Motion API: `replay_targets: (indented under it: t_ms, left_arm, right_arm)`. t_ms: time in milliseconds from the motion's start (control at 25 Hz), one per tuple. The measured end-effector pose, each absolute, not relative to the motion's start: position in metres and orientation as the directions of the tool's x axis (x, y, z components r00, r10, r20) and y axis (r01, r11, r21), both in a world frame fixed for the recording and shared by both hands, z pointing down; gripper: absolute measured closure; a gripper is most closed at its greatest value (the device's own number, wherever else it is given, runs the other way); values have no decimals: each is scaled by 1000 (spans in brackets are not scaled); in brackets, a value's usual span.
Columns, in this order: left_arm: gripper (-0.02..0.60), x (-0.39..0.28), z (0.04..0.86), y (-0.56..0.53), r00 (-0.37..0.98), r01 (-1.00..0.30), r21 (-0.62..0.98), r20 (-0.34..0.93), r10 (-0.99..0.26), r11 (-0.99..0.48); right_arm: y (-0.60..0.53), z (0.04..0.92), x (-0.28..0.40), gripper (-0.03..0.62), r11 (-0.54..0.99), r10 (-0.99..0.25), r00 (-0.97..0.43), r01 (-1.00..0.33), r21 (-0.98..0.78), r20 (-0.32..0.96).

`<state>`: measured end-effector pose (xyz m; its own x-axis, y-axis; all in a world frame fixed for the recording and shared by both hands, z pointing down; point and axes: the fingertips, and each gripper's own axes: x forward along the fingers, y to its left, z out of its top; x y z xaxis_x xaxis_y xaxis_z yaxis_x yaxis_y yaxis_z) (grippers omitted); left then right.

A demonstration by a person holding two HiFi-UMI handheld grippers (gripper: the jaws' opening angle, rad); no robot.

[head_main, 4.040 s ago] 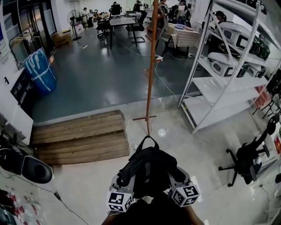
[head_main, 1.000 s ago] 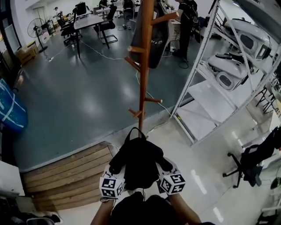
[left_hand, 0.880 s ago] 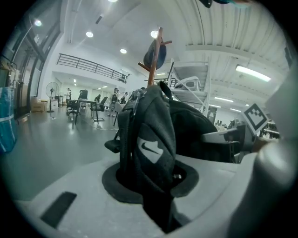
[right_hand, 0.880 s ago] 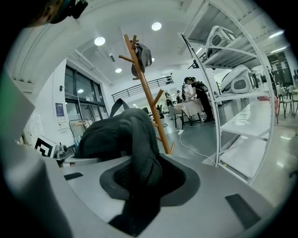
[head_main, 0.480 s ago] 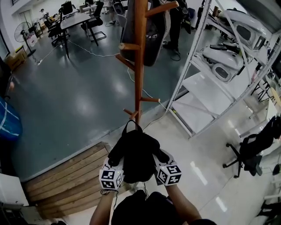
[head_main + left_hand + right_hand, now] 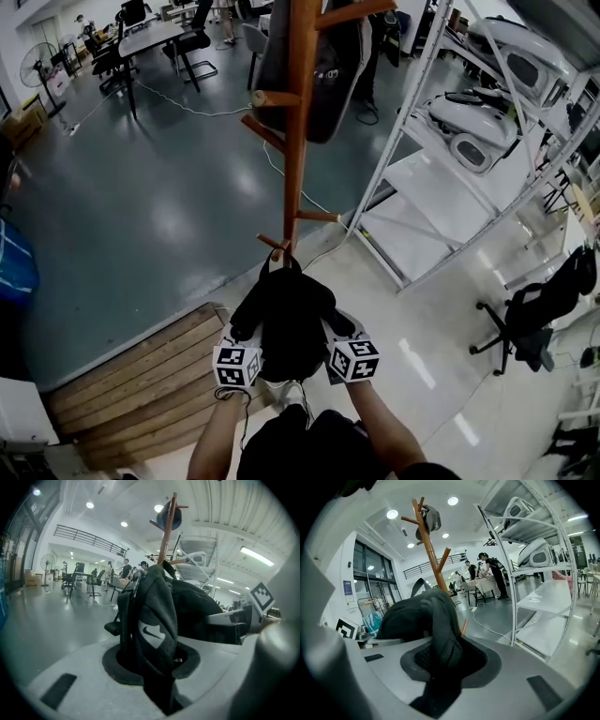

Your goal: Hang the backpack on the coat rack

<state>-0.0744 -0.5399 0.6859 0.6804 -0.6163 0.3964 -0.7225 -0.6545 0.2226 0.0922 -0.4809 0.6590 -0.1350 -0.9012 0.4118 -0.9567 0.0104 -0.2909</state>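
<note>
Grey floor [image 6: 141,206] fills most of the head view, w/ a white metal shelf unit [image 6: 441,178] at right and a wooden ramp [image 6: 141,370] at lower left. The coat rack [image 6: 298,141] stands straight ahead, w/ a dark bag [image 6: 328,56] on an upper peg, so the lower pegs are the free ones. The backpack [image 6: 286,323] is off the ground, held btwn both tongs just short of the pole. Its top loop [image 6: 281,264] faces the rack, right beside the lowest peg [image 6: 274,243]; whether loop and peg touch is hard to say from this angle. Left tongs [image 6: 246,345] are clamped on one shoulder strap [image 6: 154,630], right tongs [image 6: 339,339] on the other strap [image 6: 440,639]. One strap per side prob. keeps the bag level and leaves the loop free and upright to slip over a peg. Next step, as I read it: lift and push fwd till the loop drops over a peg, then let go.
</note>
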Motion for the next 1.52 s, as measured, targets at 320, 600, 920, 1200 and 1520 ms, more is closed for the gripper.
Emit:
replay_targets:
  t_ms: [320, 600, 920, 1200, 1520]
  left_arm:
    - [480, -61, 707, -563, 676, -724, 240, 433, -597, -646]
    - [480, -48, 730, -580, 671, -726, 255, 466, -577, -639]
    - [480, -42, 752, -592, 651, -740, 265, 511, -561, -618]
    - [480, -37, 765, -603, 638, -748, 261, 539, -551, -611]
    - [470, -39, 777, -615, 613, -764, 240, 560, -558, -599]
  right_arm:
    - [-502, 679, 103, 490, -7, -887, -134, -953, -302, 443]
    - [-519, 703, 113, 490, -29, -875, -120, -954, -300, 469]
    - [-535, 722, 120, 490, -32, -861, -118, -958, -285, 495]
    - [-546, 735, 125, 490, -35, -849, -124, -957, -288, 513]
    - [-557, 746, 127, 488, -31, -843, -124, -960, -278, 523]
